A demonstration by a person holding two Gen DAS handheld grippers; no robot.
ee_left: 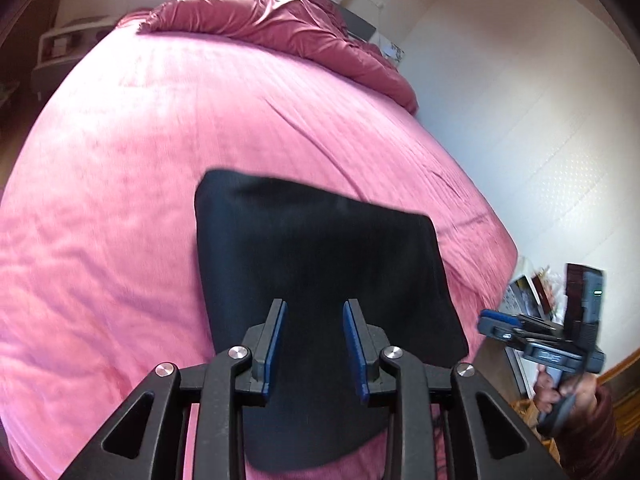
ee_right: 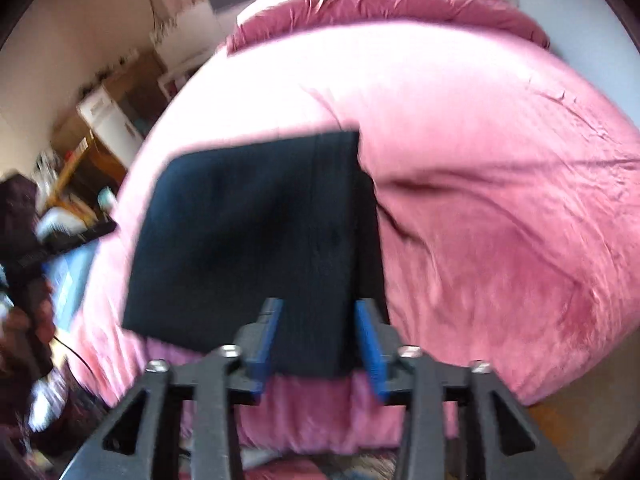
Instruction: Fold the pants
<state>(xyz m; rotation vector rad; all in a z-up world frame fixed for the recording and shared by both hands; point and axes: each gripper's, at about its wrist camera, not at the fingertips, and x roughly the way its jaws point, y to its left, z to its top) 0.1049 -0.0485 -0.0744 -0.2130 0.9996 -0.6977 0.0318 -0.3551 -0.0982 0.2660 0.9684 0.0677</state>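
**A:** Where are the pants, from your left wrist view?

**B:** The pants (ee_left: 320,292) lie on the pink bed (ee_left: 120,220) as a compact black rectangle, near the bed's near edge. My left gripper (ee_left: 315,346) hangs above them with its blue pads apart and nothing between them. Off to the right I see my right gripper (ee_left: 520,332) in my right hand (ee_left: 560,392), beside the bed and away from the cloth; its fingers look close together there, but it is too blurred to trust.

**A:** And the right wrist view?

**B:** There my right gripper (ee_right: 320,340) has its pads spread wide, holding nothing, with the pants (ee_right: 256,240) ahead. This view shows 1 thing the other hides: a narrower layer along the right side, so the edges do not quite match. Everything is motion-blurred.

**A:** Which step?

**B:** I judge the folding nearly finished. Next would be squaring that offset edge, or 1 last fold.
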